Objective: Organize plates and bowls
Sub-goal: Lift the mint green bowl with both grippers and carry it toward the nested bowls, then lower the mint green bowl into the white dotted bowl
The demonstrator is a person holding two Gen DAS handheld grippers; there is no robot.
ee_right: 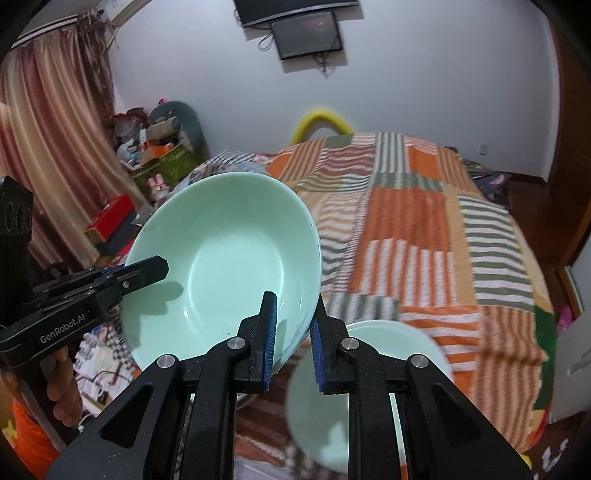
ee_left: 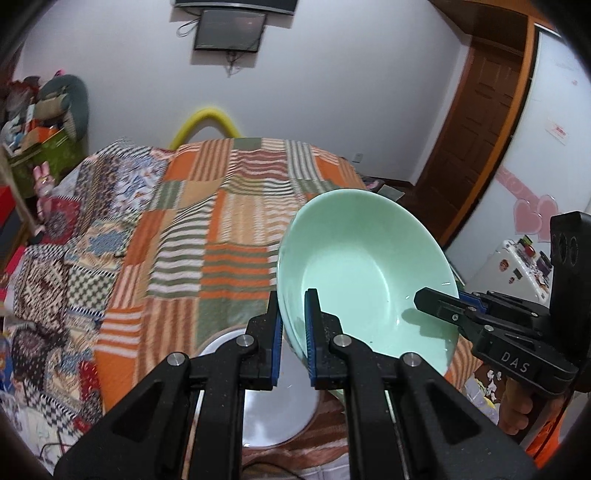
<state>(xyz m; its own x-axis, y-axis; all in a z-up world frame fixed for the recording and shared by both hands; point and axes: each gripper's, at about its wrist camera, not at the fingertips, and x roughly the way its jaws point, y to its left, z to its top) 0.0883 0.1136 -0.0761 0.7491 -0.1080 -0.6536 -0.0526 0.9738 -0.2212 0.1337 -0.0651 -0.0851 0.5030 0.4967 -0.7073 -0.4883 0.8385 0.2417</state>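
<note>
Patchwork quilt (ee_left: 207,229) in orange, green and white stripes, spread over a bed that fills most of the room; white wall behind it with a dark screen (ee_left: 229,29) mounted high; yellow curved tube (ee_left: 207,122) just past the quilt's far edge; cluttered pile of boxes and soft toys (ee_right: 159,147) beside the quilt's far corner, next to pinkish curtains (ee_right: 55,129); brown wooden door (ee_left: 484,129) off the quilt's other side. Counted: one mint-green bowl (ee_left: 362,266) held up above the quilt, one white plate (ee_left: 273,406) lying on the quilt's near end, one second pale-green dish (ee_right: 354,398), blurred, also on the near end; two grippers. Left gripper (ee_left: 293,332) closed narrowly on the mint-green bowl's rim, one blue pad inside the bowl and one outside. Right gripper (ee_right: 293,332) clamped likewise on the opposite rim, seen from the left wrist biting the bowl's far side. Bowl tilted, mouth facing the cameras, hanging clear above the quilt and over the white plate. Fingers of a hand (ee_right: 62,391) wrapped round the left gripper's handle.
</note>
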